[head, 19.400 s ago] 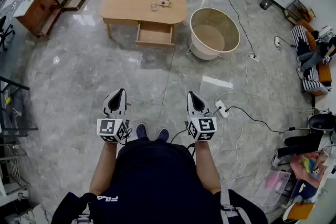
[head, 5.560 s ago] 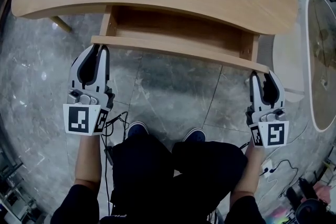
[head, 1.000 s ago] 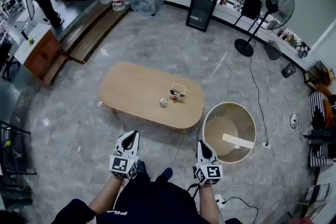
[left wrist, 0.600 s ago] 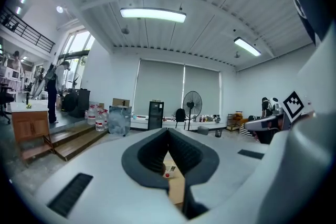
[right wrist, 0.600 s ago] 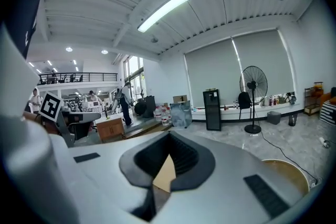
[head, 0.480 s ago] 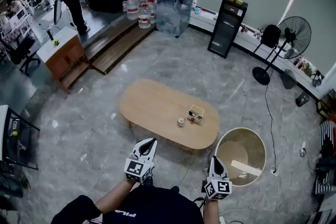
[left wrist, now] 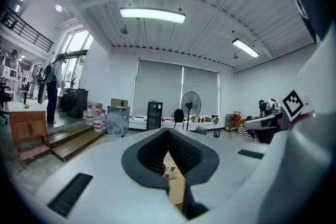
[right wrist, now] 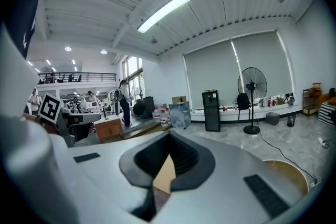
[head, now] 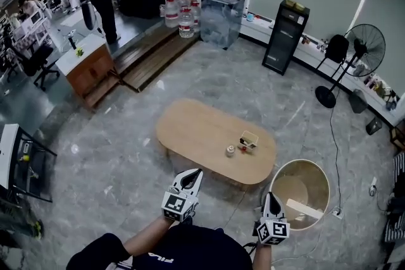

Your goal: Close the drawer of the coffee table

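An oval wooden coffee table stands on a grey marble floor, its drawer tucked under the top. Near its front edge, the left gripper and right gripper hover, jaws pinched together, empty.

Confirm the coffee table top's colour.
Coffee table top: light tan wood, best in the head view.

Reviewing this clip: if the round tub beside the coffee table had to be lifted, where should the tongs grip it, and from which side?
Probably the rim of the round tub, from above, on the side away from the coffee table: one jaw inside the wall, one outside. It stands upright and open-topped, far too wide to span.
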### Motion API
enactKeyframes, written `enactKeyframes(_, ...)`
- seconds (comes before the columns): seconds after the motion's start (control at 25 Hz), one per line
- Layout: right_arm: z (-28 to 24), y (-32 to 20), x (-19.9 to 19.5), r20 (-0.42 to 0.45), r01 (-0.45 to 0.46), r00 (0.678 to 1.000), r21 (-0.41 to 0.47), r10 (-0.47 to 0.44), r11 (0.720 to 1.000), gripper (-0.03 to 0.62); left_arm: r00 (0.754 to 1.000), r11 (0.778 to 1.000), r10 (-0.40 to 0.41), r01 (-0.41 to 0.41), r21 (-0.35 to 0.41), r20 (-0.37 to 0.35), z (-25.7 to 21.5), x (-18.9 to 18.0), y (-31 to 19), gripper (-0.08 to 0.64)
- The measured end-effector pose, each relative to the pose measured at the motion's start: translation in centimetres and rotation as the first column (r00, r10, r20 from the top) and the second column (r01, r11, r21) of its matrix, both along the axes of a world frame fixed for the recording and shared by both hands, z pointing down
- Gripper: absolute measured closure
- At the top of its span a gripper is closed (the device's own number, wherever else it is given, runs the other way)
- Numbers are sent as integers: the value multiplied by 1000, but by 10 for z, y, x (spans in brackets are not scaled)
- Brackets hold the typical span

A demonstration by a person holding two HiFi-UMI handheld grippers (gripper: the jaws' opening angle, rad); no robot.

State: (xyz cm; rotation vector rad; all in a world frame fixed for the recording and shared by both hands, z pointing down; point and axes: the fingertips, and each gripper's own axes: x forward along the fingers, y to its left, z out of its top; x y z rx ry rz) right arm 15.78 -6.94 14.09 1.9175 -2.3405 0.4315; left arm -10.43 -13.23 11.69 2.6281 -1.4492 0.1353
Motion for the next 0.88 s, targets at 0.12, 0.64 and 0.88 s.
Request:
enactKeyframes(0.12, -4, -1, -1, 2, 3, 1000, -1, -3, 1000, 565, 1000, 1000, 3, -3, -10, 5, 0, -1, 1, 534)
enactKeyframes(0.64, -12, -3, -5, -16, 11, 1000, 28, -11, 1000, 566, 1000, 1000, -11, 11, -7, -14, -8, -5, 3, 534)
enactKeyframes(0.88, -6, 7, -5, -11, 0, 1000, 31, 0, 1000, 566, 1000, 1000, -8, 8, -27, -7, 4, -4, 16, 534)
